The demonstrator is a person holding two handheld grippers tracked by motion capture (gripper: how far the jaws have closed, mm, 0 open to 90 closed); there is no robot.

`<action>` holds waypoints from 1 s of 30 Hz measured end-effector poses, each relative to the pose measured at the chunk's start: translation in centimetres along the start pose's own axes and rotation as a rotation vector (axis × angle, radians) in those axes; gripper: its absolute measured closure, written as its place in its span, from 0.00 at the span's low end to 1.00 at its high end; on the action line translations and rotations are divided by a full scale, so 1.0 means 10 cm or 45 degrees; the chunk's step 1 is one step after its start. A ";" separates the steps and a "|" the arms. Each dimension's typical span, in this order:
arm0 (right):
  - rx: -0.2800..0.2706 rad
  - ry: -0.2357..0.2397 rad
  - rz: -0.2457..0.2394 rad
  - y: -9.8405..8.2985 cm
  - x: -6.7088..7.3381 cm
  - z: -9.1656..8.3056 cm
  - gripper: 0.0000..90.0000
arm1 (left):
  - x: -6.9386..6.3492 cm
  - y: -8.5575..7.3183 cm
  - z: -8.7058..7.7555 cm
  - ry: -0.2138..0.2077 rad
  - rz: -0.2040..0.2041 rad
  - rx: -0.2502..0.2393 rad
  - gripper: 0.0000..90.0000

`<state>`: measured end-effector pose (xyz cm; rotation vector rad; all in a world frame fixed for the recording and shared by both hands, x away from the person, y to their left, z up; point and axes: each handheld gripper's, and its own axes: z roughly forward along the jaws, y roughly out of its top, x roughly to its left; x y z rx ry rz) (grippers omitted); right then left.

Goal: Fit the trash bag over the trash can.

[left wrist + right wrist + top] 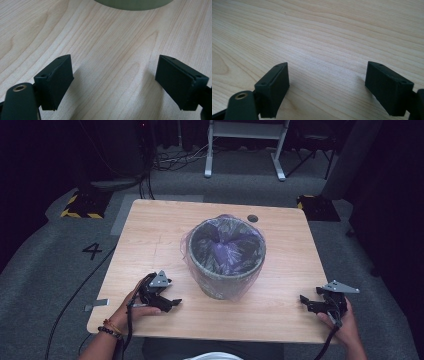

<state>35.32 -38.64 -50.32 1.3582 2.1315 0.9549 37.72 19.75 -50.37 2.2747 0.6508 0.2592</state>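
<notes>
Your left tongs [172,304] sat wide open and empty on the pale wooden surface [150,240]; your right tongs [306,303] gaped empty too. Between them stood the round grey bin [225,282], its translucent purple plastic liner [227,245] draped over the rim, untouched — all handling lay ahead.

Before me lies a pale wooden worktop [280,285] with a small dark round hole [253,218] near its far edge. Grey carpet [50,270] around it bears a black number four [92,251]. A white-legged frame [245,145] stands beyond, cables [175,159] trailing beside it.
</notes>
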 end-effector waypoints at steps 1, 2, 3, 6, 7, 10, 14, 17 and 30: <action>-0.001 -0.003 0.002 0.00 0.00 0.00 0.22 | 0.00 0.00 0.00 0.000 0.000 0.000 0.16; -0.001 -0.006 0.004 0.00 0.01 0.00 0.22 | 0.00 0.00 0.00 -0.001 0.000 0.000 0.16; -0.001 -0.006 0.004 0.00 0.01 0.00 0.22 | 0.00 0.00 0.00 -0.001 0.000 0.000 0.16; 0.000 -0.020 0.014 0.00 0.02 0.01 0.21 | 0.00 0.00 0.00 -0.005 0.004 0.000 0.16; 0.001 -0.022 0.017 0.01 0.02 0.01 0.21 | 0.01 0.00 0.00 -0.007 0.005 0.000 0.16; 0.001 -0.024 0.018 0.01 0.02 0.01 0.21 | 0.01 0.00 0.00 -0.016 0.011 0.001 0.16; 0.001 -0.026 0.018 0.01 0.02 0.01 0.21 | 0.02 0.01 0.01 -0.019 0.012 -0.001 0.16; 0.002 -0.027 0.019 0.01 0.02 0.01 0.21 | 0.03 0.01 0.01 -0.020 0.015 0.001 0.16; 0.001 -0.029 0.022 0.00 0.02 0.00 0.21 | 0.03 0.02 0.02 -0.016 0.014 0.002 0.16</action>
